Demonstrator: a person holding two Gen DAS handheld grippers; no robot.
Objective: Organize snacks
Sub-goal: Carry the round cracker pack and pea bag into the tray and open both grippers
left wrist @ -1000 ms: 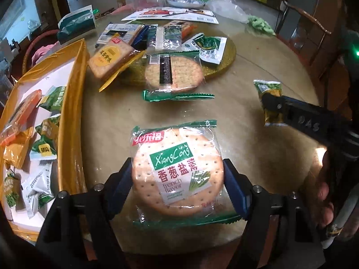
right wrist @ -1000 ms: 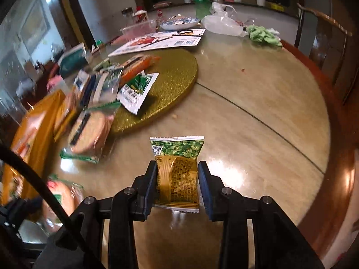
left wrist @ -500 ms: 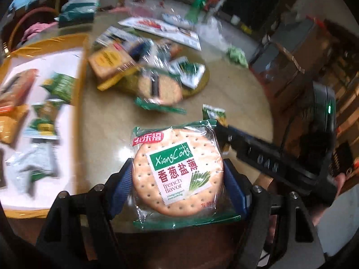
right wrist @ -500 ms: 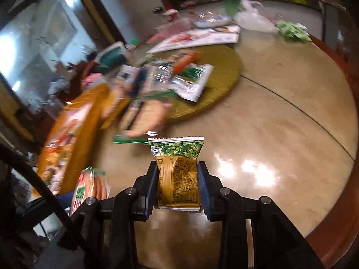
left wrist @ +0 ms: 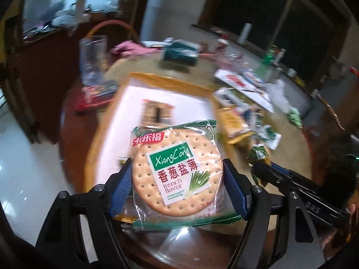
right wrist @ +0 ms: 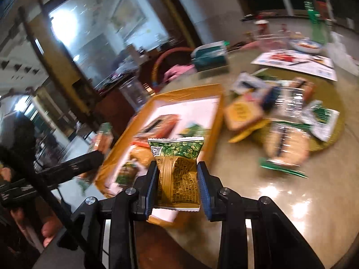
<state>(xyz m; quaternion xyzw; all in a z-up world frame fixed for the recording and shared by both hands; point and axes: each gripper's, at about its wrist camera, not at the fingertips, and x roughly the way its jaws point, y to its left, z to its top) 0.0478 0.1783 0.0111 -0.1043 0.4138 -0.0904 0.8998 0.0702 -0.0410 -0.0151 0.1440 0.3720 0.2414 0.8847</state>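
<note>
My left gripper (left wrist: 177, 190) is shut on a round cracker packet (left wrist: 177, 170) with a green "XiangCong" label, held up over the near end of the gold-rimmed tray (left wrist: 107, 134). My right gripper (right wrist: 178, 190) is shut on a small green-and-gold snack packet (right wrist: 178, 174), held above the tray's (right wrist: 215, 134) near right corner. The tray's white floor carries several small packets (right wrist: 157, 125). In the left wrist view the right gripper (left wrist: 260, 168) shows at the right with its packet. The left gripper's (right wrist: 98, 157) arm crosses the right wrist view at the left.
A heap of loose snack packets (right wrist: 285, 121) lies on a gold round mat (right wrist: 332, 134) right of the tray. A teal tissue box (left wrist: 180, 52) and a clear glass (left wrist: 93, 60) stand beyond the tray. Papers (right wrist: 296, 61) lie at the table's far side.
Both grippers have lifted their packets off the table and swung left, from the open tabletop to above the gold-rimmed tray. Both grips have stayed on their packets.
</note>
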